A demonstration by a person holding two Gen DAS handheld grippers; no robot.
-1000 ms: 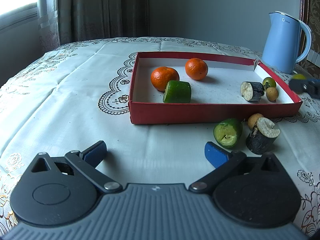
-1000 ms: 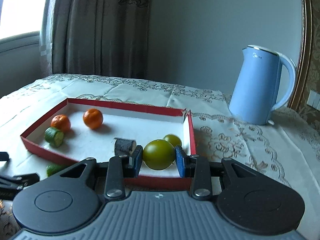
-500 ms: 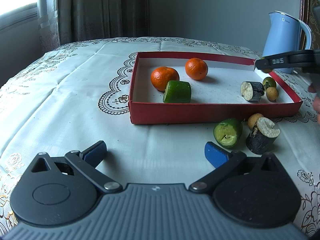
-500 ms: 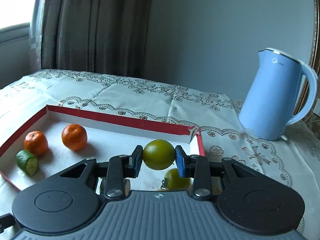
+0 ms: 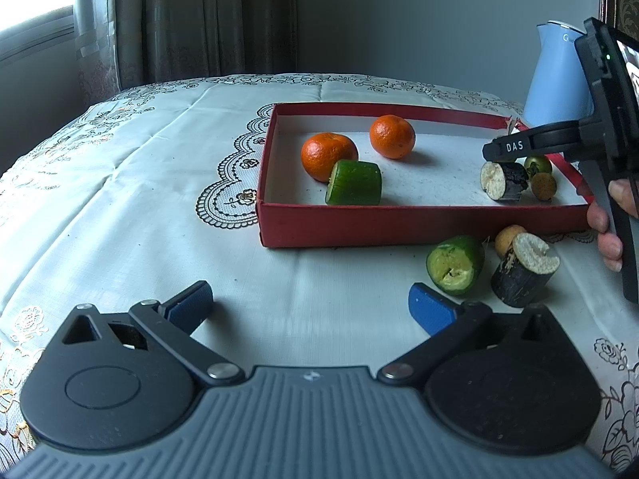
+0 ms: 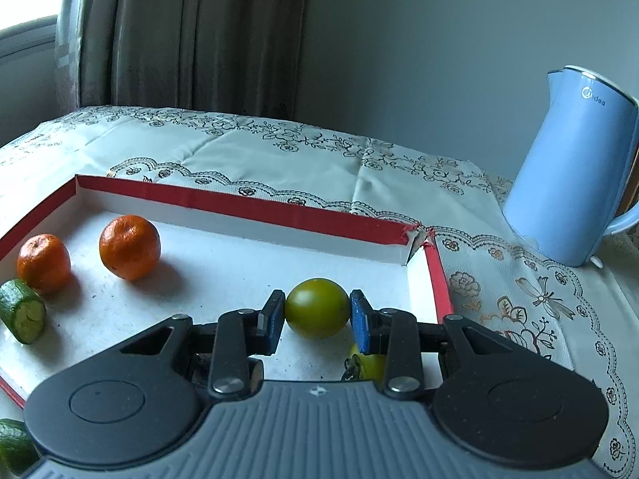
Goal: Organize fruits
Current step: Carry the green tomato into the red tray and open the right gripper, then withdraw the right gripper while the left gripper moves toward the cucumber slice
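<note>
My right gripper [image 6: 317,315] is shut on a round green fruit [image 6: 316,307], held over the right end of the red box [image 6: 247,205]. A second green fruit [image 6: 365,363] lies just below it. In the left wrist view that gripper [image 5: 495,151] reaches in above a dark cut piece [image 5: 503,179], a small green fruit [image 5: 537,164] and a brown ball [image 5: 544,186]. The box [image 5: 399,223] also holds two oranges [image 5: 328,155] [image 5: 392,136] and a green cucumber chunk [image 5: 354,183]. My left gripper [image 5: 309,305] stands open over bare cloth, in front of the box.
Outside the box's front wall lie a cut cucumber end [image 5: 455,264], a dark stub [image 5: 521,273] and a small yellow ball [image 5: 506,235]. A blue kettle [image 6: 575,171] stands on the cloth to the right. A person's fingers [image 5: 607,219] hold the right tool.
My right gripper has carried the green fruit forward and slightly down, from the box's near right edge to well over its floor. The left gripper and the other fruits have not moved.
</note>
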